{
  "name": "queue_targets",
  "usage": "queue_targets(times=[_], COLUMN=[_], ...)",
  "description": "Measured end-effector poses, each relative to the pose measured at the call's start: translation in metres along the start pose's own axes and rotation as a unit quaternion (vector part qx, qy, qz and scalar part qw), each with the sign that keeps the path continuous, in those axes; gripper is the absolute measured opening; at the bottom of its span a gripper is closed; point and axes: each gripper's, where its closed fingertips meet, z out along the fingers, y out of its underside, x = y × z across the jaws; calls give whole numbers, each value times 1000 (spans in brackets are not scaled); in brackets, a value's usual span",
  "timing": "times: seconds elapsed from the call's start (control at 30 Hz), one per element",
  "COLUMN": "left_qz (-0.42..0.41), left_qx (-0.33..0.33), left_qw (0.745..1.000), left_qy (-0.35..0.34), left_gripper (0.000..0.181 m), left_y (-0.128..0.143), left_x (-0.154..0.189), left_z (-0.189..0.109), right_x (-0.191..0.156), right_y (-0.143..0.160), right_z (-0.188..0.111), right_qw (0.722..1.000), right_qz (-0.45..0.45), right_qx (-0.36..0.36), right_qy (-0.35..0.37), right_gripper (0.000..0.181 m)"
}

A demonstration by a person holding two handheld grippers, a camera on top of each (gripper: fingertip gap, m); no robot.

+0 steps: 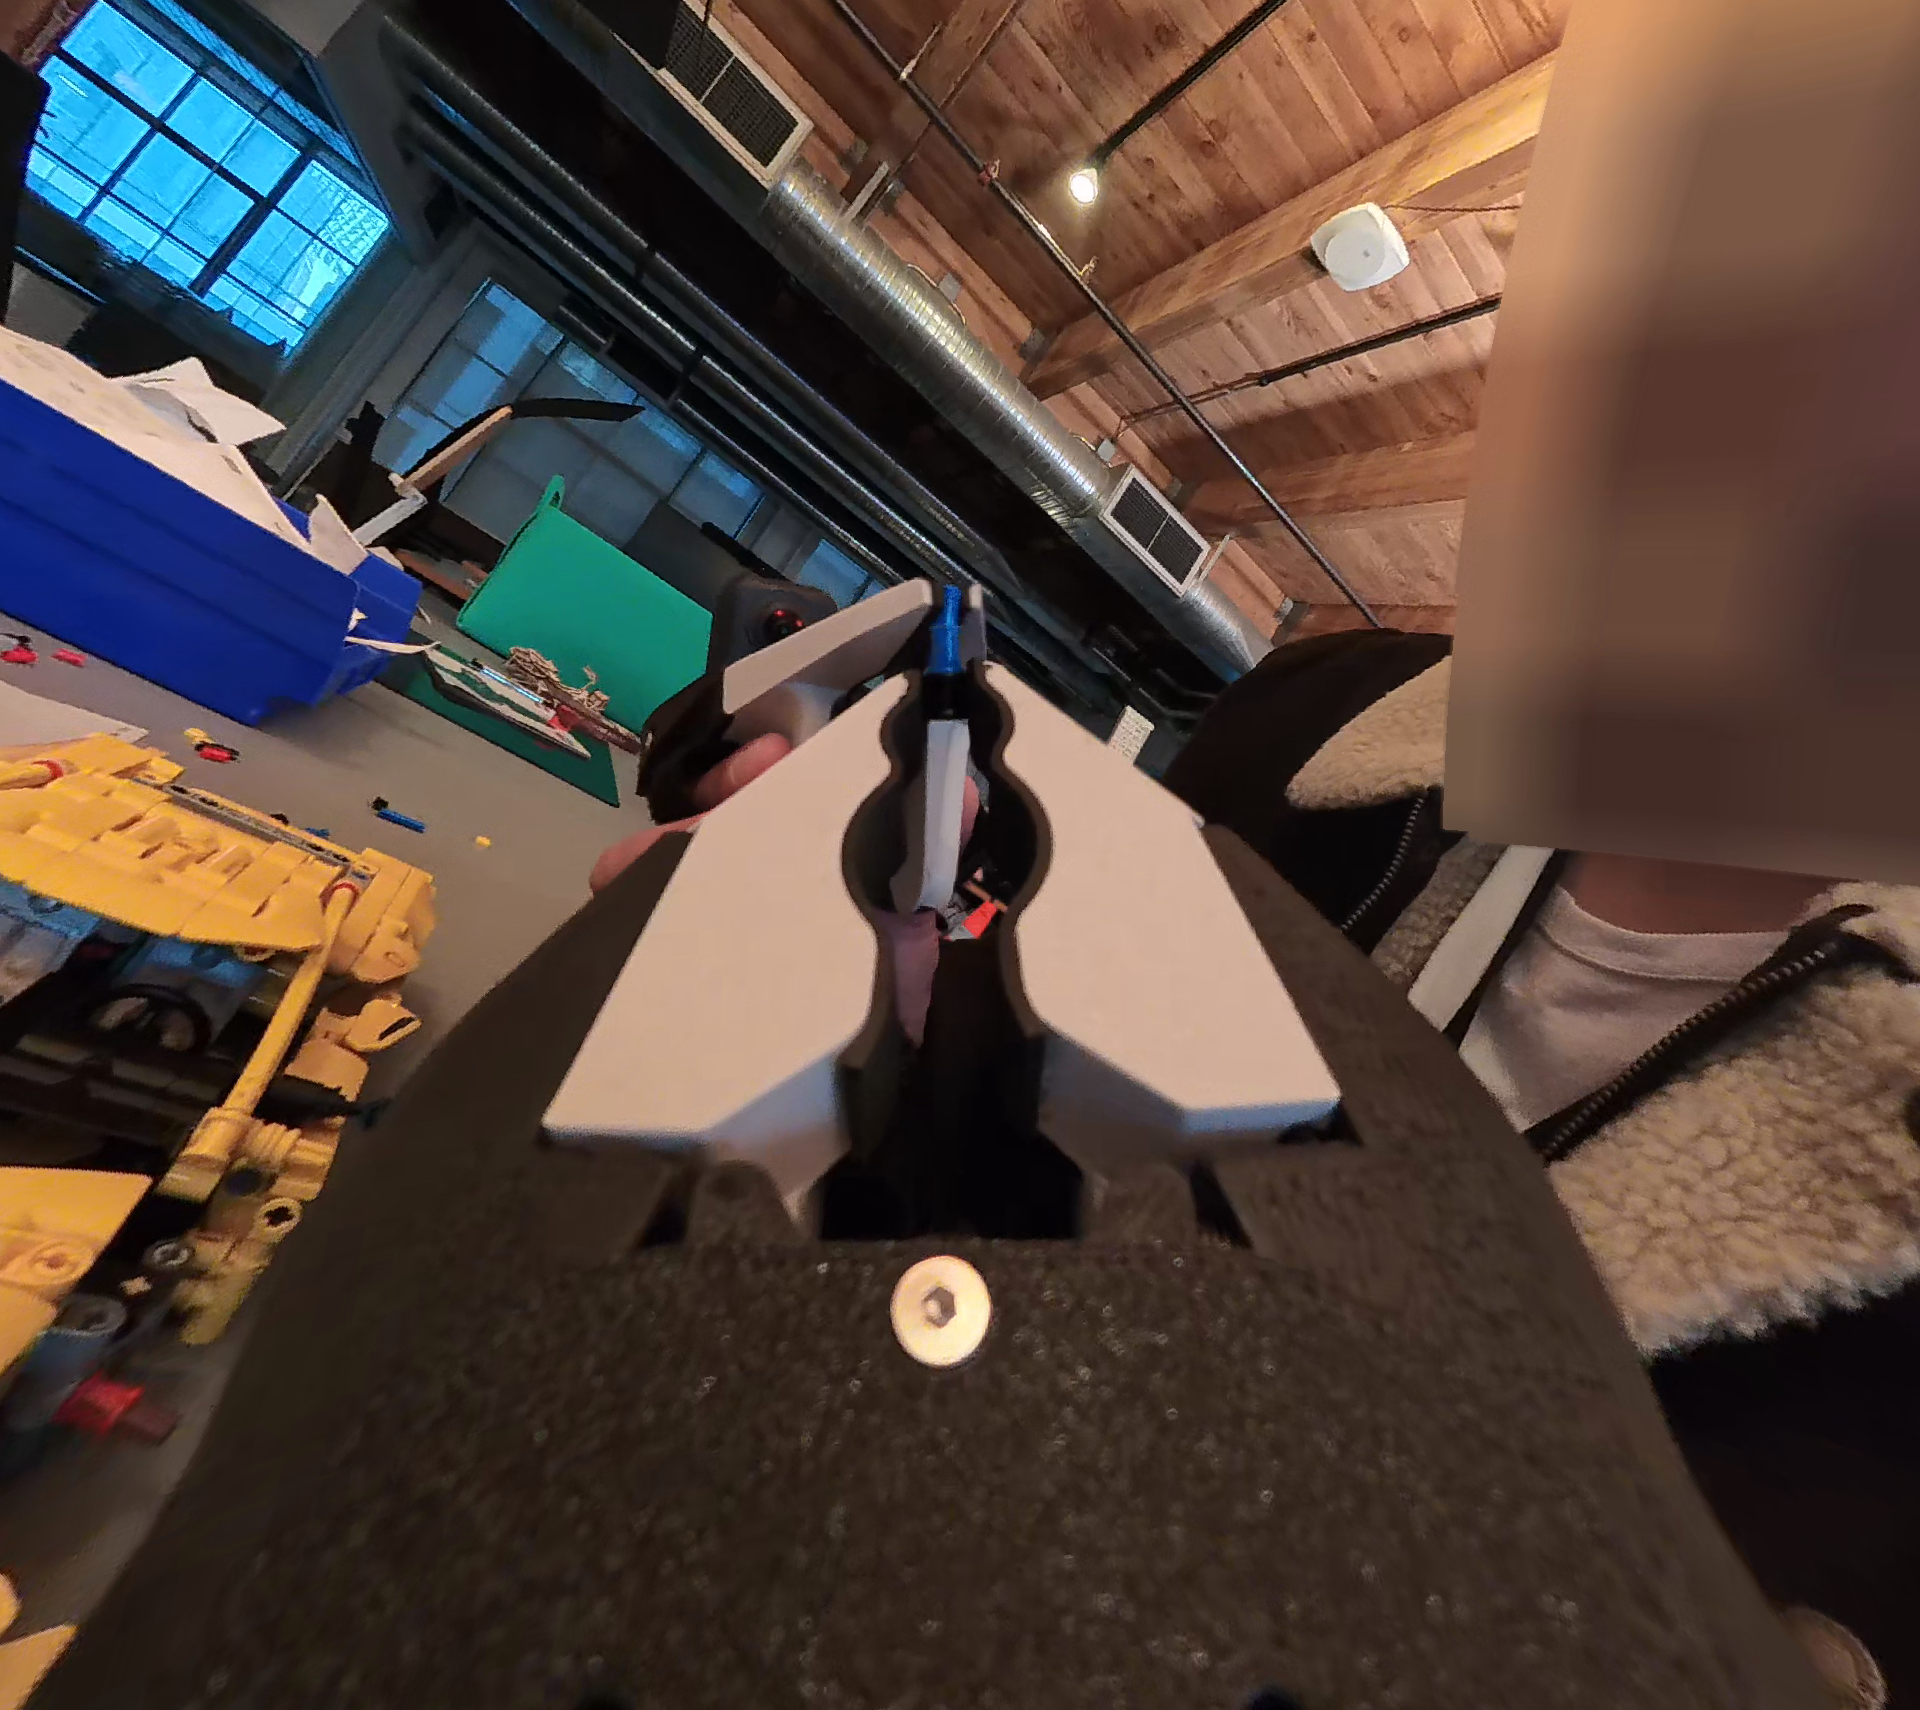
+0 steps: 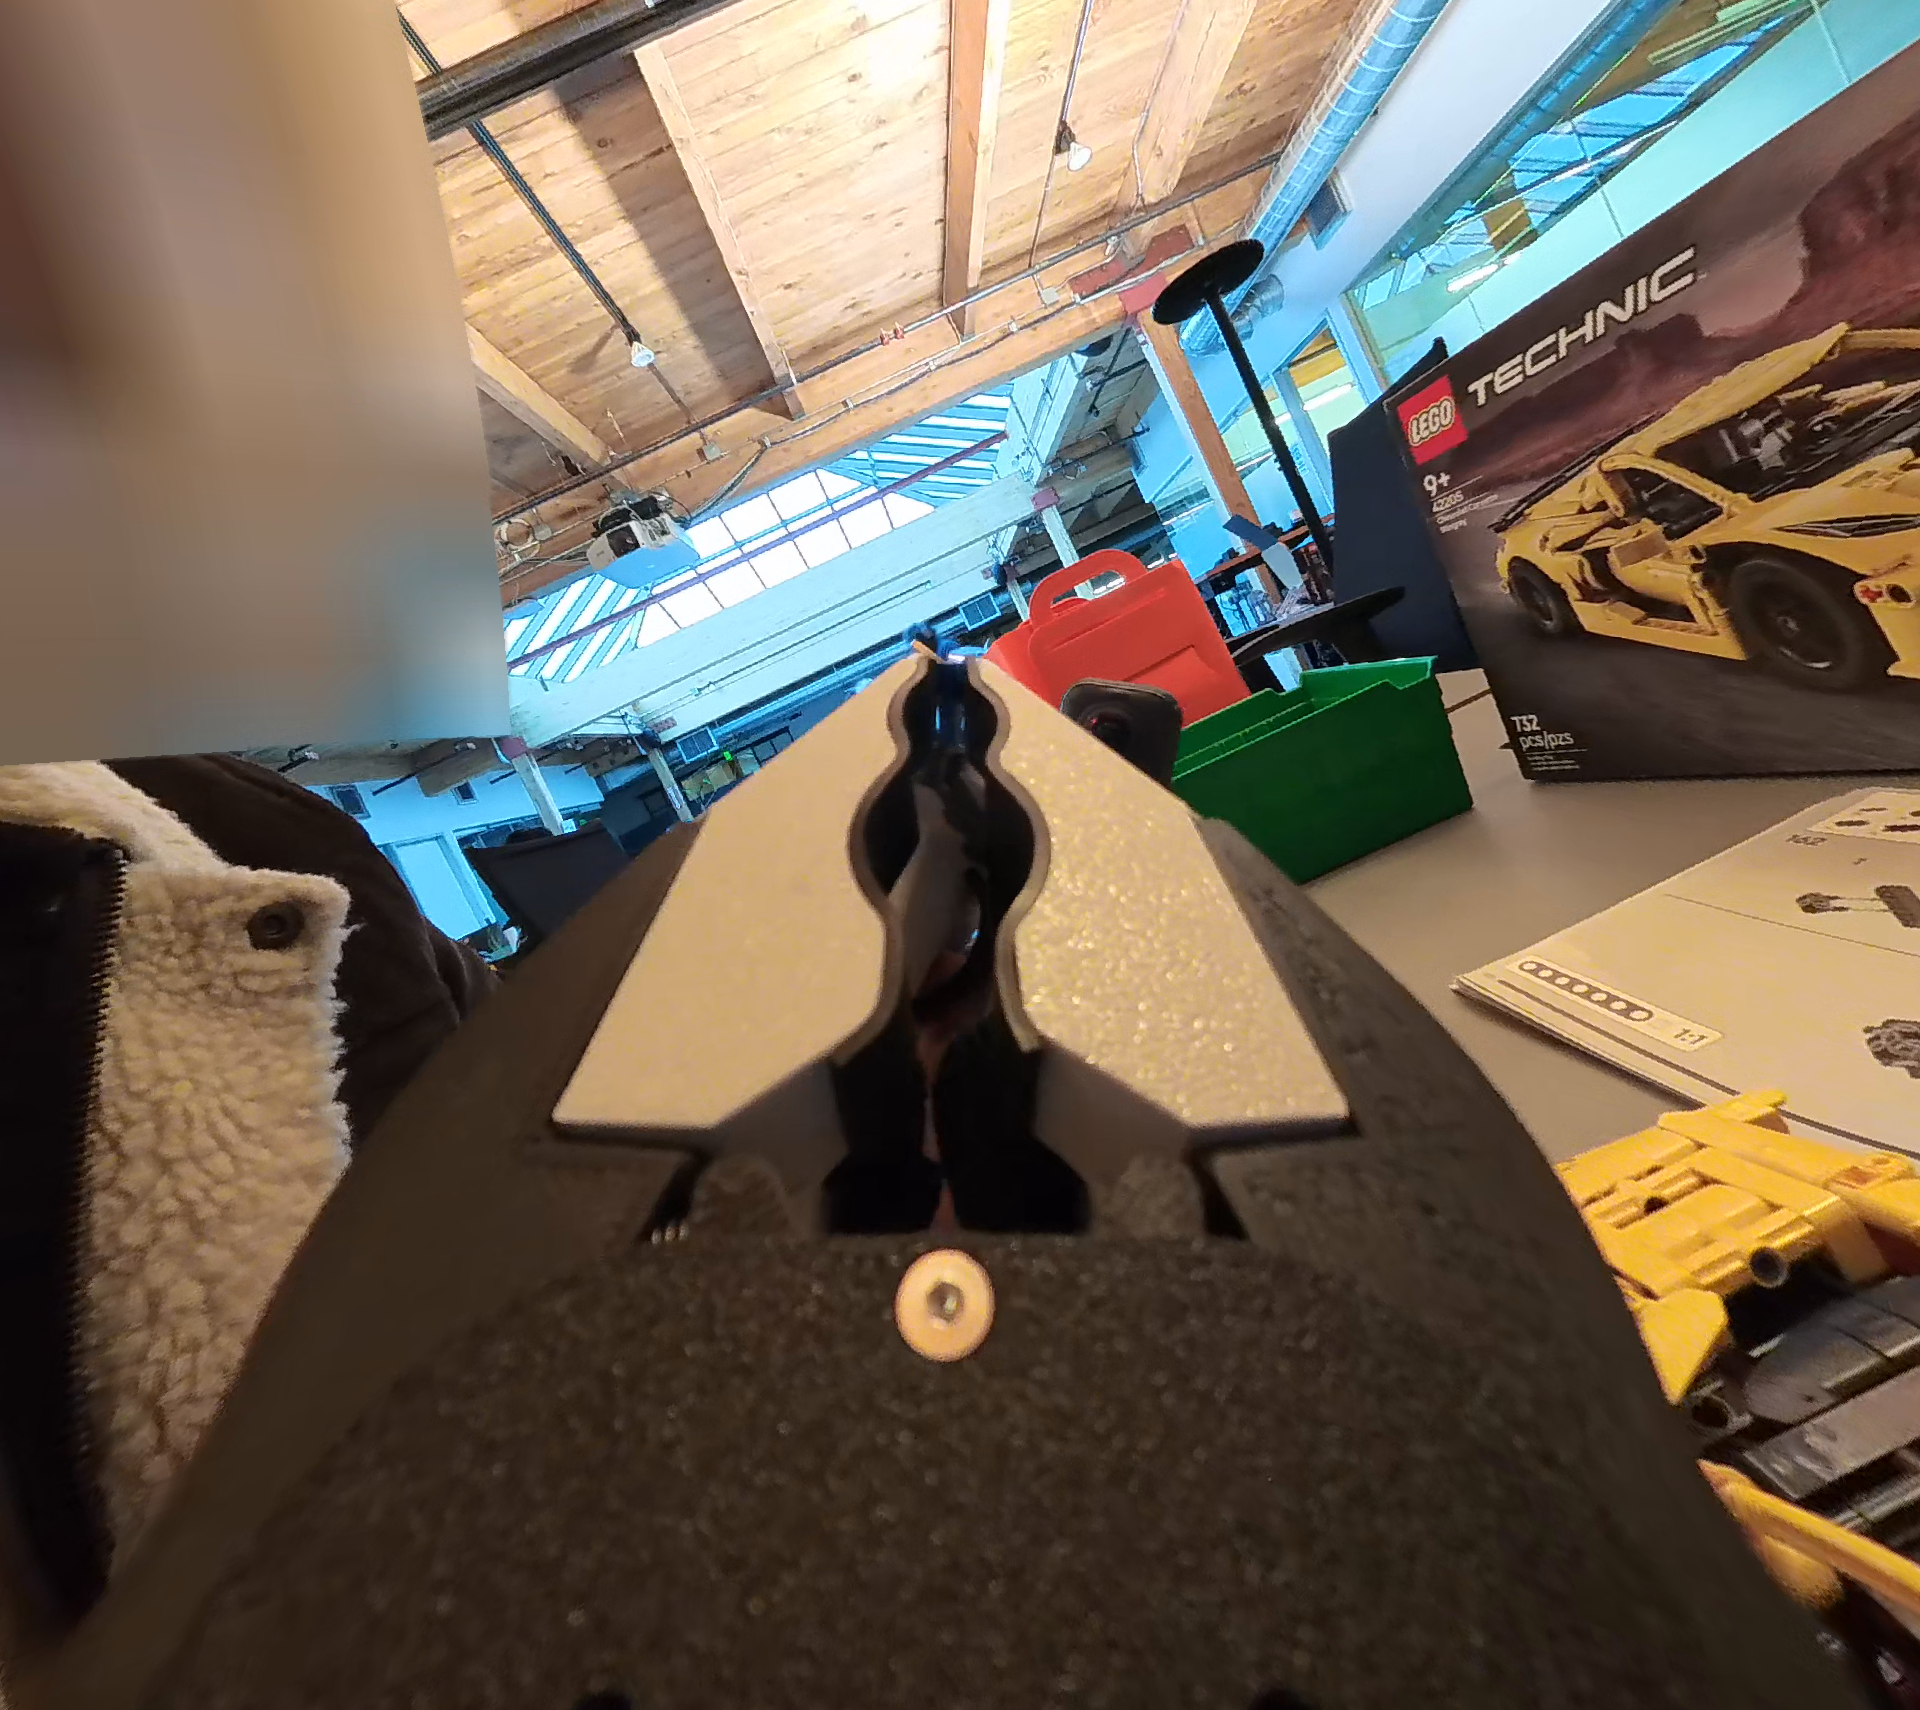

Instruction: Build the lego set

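Left tool (image 1: 948, 673): raised off the worktop, tilted up toward the ceiling; grey fingers (image 1: 769, 922) pressed together, pinching the black lower end of a small blue pin (image 1: 948, 621) at the tips. Right tool (image 1: 951, 611) meets it tip to tip from the far side, its fingers closed on the upper part of the same pin

Right tool (image 2: 945, 673), own view: fingers pressed together at the tips on the blue pin (image 2: 943, 704), which shows only as a small dark-blue sliver

Yellow lego car (image 1: 208, 912): partly built, lying on the grey worktop (image 1: 520, 787) to the left of the left tool; seen again low on the right in the right wrist view (image 2: 1714, 1245)

Loose small pieces (image 1: 400, 813): scattered on the worktop beyond the car

Blue bin (image 1: 177, 569): far left, holding white papers

Green board (image 1: 592, 611): standing behind the tools

Instruction booklet (image 2: 1714, 943): open flat, right of the right tool

Green bin (image 2: 1330, 756): beyond the booklet, an orange case (image 2: 1122, 632) behind it

Set box (image 2: 1704, 538): upright at far right, picturing a yellow car

Person's fleece-lined jacket (image 1: 1683, 1172): close beside both tools
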Motion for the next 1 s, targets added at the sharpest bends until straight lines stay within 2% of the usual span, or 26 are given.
queue_targets(times=[0.5, 0.7, 0.8, 0.87, 0.9, 0.97, 1.0], left_qz=[12, 93, 167, 214, 236, 268, 274], left_qx=[7, -69, -134, -186, -210, -243, -251], left_qw=[1000, 990, 968, 944, 930, 908, 904], left_qy=[-18, -78, -129, -169, -189, -211, -212], left_gripper=[6, 7, 6, 7, 7, 7, 7], left_y=[-7, 5, 16, 27, 31, 39, 42], left_x=[-5, -18, -30, -43, -50, -57, -58], left_z=[-6, -10, -15, -19, -22, -25, -24], right_x=[8, 17, 25, 36, 42, 59, 64], right_y=[2, 10, 14, 26, 37, 61, 69], right_z=[-6, -18, -35, -56, -74, -127, -151], right_qw=[1000, 990, 976, 952, 928, 848, 813], right_qz=[22, -53, -81, -104, -115, -165, -190], right_qx=[-12, -119, -188, -270, -338, -487, -536], right_qy=[13, 54, 76, 98, 105, 126, 129], right_gripper=[3, 3, 4, 4, 4, 4, 4])
